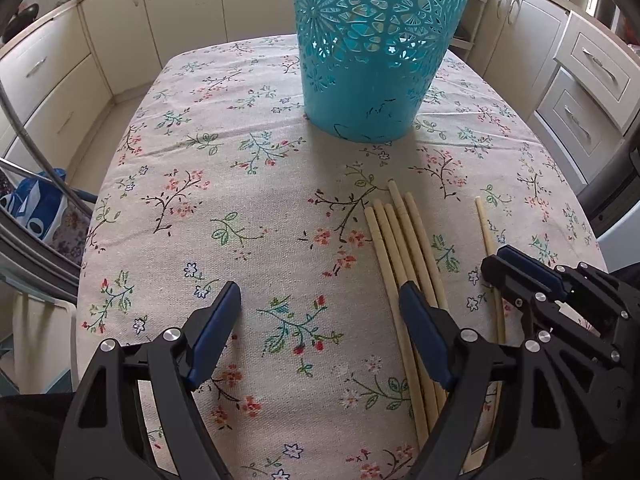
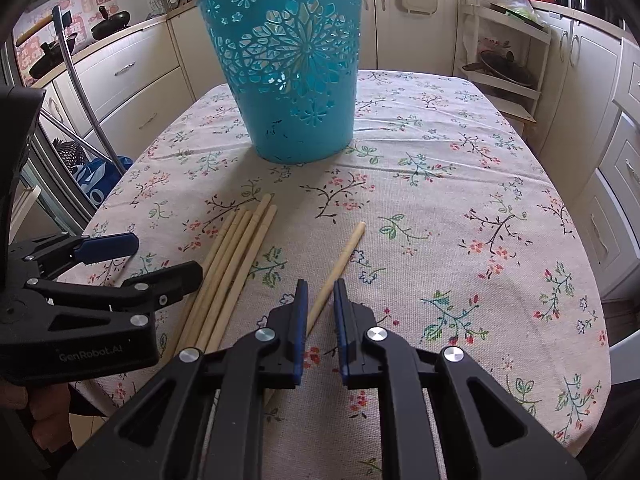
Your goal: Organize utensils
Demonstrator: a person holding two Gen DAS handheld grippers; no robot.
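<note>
A teal cut-out basket stands upright on the floral tablecloth. A bundle of several wooden chopsticks lies in front of it. One single chopstick lies apart to their right. My left gripper is open, its right finger over the bundle. My right gripper is narrowly open around the near end of the single chopstick, jaws not touching it; it also shows at the right of the left wrist view.
The table is ringed by cream kitchen cabinets. A metal rack and a blue bag stand at the left. A shelf with pans is at the back right.
</note>
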